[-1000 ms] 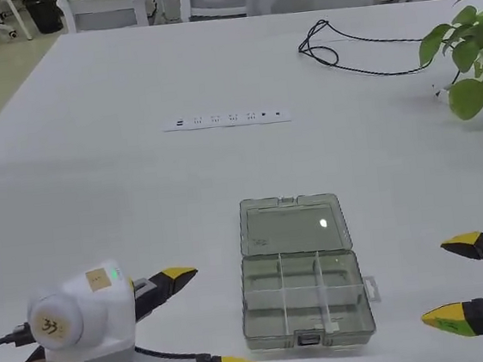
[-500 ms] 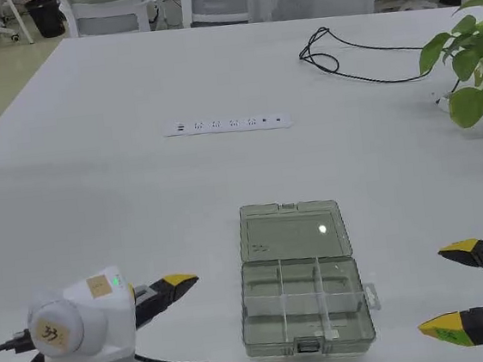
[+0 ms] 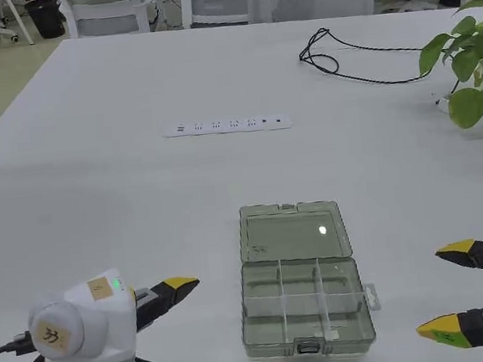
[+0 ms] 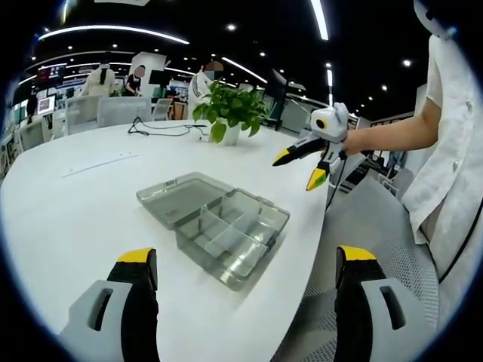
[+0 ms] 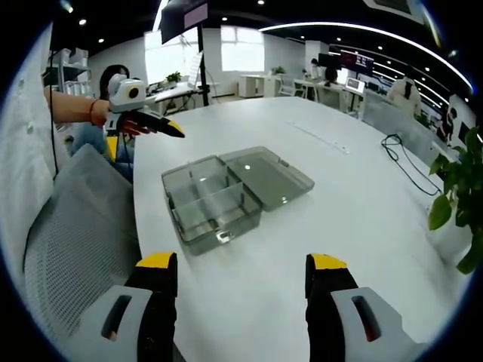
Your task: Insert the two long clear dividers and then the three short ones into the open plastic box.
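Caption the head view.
Open left gripper and right gripper flank the divided, lid-open plastic box on a white table.

Bright even overhead light, faint soft shadows, small glare spot (image 3: 323,229) on the box lid (image 3: 282,239) between left gripper (image 3: 214,331) and right gripper (image 3: 443,290), ceiling light strips (image 4: 113,32) bowed in the gripper views, edges stretched.

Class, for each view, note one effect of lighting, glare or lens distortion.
Head view: even light, small glare spot on the open lid. Left gripper view: fisheye curves the table edge; ceiling lights streak. Right gripper view: windows blown out white.
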`<act>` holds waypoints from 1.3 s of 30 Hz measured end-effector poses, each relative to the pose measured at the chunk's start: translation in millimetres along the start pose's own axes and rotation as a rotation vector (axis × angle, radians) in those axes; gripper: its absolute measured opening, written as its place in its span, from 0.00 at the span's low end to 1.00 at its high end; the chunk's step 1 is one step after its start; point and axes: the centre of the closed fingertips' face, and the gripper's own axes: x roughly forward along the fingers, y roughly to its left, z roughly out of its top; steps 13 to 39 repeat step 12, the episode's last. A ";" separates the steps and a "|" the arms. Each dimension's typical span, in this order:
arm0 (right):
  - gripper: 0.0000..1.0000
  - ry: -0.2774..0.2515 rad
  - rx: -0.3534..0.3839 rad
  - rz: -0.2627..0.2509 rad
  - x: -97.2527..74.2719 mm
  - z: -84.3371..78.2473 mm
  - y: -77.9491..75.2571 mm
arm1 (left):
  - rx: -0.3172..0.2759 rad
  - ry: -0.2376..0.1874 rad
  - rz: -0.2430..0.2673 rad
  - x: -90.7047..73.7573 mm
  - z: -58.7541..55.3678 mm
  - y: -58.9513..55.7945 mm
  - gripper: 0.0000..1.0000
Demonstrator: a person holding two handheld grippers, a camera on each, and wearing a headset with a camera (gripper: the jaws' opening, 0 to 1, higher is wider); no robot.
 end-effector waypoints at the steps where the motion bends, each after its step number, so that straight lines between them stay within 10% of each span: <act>1: 0.70 -0.001 0.000 0.001 0.2 0.2 0.1 | -0.001 0.000 0.000 0.0 0.1 0.0 1.00; 39: 0.71 -0.003 0.001 0.001 0.4 0.3 1.2 | 0.001 -0.003 -0.001 1.1 0.3 0.1 1.00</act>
